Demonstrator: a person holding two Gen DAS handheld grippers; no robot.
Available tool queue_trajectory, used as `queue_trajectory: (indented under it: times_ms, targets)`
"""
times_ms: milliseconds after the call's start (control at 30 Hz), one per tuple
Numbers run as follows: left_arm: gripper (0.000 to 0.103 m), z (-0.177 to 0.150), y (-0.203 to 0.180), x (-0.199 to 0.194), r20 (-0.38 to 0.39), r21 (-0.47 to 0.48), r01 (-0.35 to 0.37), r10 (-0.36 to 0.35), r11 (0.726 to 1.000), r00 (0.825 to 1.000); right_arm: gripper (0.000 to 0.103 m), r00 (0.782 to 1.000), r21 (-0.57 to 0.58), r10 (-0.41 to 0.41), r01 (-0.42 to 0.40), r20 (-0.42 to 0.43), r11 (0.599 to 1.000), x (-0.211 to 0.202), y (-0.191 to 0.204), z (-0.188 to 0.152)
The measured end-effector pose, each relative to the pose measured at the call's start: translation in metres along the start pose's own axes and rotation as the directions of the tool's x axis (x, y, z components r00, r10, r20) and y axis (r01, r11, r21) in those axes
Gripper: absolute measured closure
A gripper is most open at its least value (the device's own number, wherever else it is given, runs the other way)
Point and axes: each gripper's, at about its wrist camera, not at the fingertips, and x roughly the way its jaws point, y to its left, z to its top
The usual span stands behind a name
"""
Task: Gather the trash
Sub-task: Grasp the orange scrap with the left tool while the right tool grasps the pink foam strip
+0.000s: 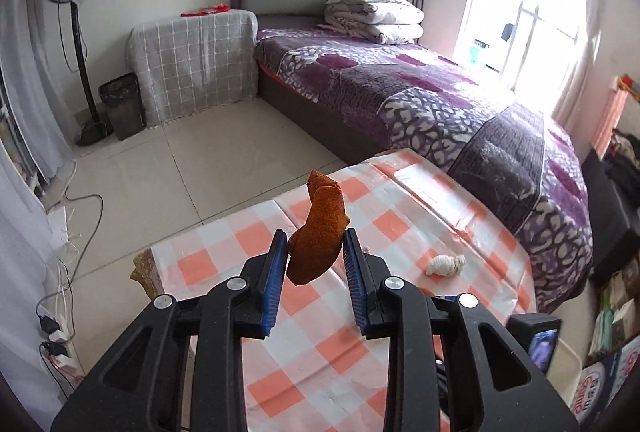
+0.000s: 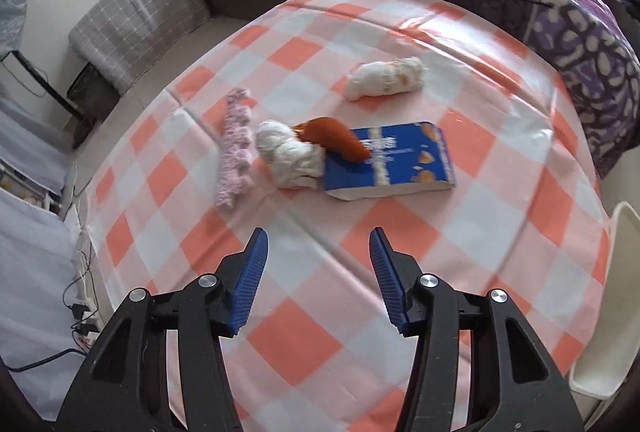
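The left gripper (image 1: 315, 252) pinches an orange peel (image 1: 316, 236) above the checked table (image 1: 320, 352) and should keep that squeeze while carrying it to the dark bin (image 1: 122, 104) on the floor beyond the table, beside the draped stand (image 1: 192, 64). The right gripper (image 2: 318, 256) hangs spread and empty over the table. Farther along the table lie a second orange peel (image 2: 334, 140), two tissue wads (image 2: 288, 156) (image 2: 386, 78), a blue packet (image 2: 396, 160) and a pink strip (image 2: 236, 148); nothing blocks them.

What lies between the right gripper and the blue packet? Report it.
Nothing: in the right wrist view only bare checked tablecloth separates the right gripper from the blue packet.
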Motion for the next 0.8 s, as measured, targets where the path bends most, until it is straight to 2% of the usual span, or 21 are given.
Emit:
queue_trajectory:
  times_ms: [167,400,433,467,500,600,700,800]
  targets:
    - [0.074,0.005,0.012,0.007,-0.015,-0.033,-0.003,0.003,0.999,1.0,0.051,0.999,-0.065,-0.033,0.031,-0.021,0.997,0.042,0.052,0.009]
    - [0.074,0.007,0.02,0.003,-0.002,-0.032,0.007,-0.007,0.999,1.0,0.052,0.997,-0.076,-0.074,0.071,-0.038,0.995,0.078,0.073,0.02]
    - [0.074,0.006,0.021,0.005,-0.008,-0.034,0.011,-0.011,0.999,1.0,0.055,0.997,-0.081,-0.078,0.075,-0.029,0.994,0.079,0.075,0.021]
    - [0.074,0.006,0.022,0.006,-0.015,-0.035,0.013,-0.013,0.999,1.0,0.07,0.997,-0.092,-0.079,0.076,-0.024,0.993,0.081,0.077,0.021]
    - [0.074,0.006,0.023,0.007,-0.019,-0.036,0.013,-0.013,0.999,1.0,0.08,0.997,-0.103,-0.073,0.07,-0.024,0.992,0.082,0.079,0.022]
    - [0.074,0.005,0.026,0.01,-0.025,-0.04,0.01,-0.011,0.999,1.0,0.081,0.999,-0.088,-0.031,0.029,-0.017,0.996,0.075,0.076,0.024]
    - [0.074,0.005,0.028,0.01,-0.025,-0.048,0.01,-0.012,0.999,1.0,0.081,0.999,-0.064,0.034,-0.033,0.024,0.997,0.052,0.069,0.025]
    - [0.074,0.004,0.027,0.008,-0.018,-0.055,0.013,-0.014,0.998,1.0,0.081,0.995,-0.068,0.058,-0.053,0.076,0.996,0.024,0.063,0.026]
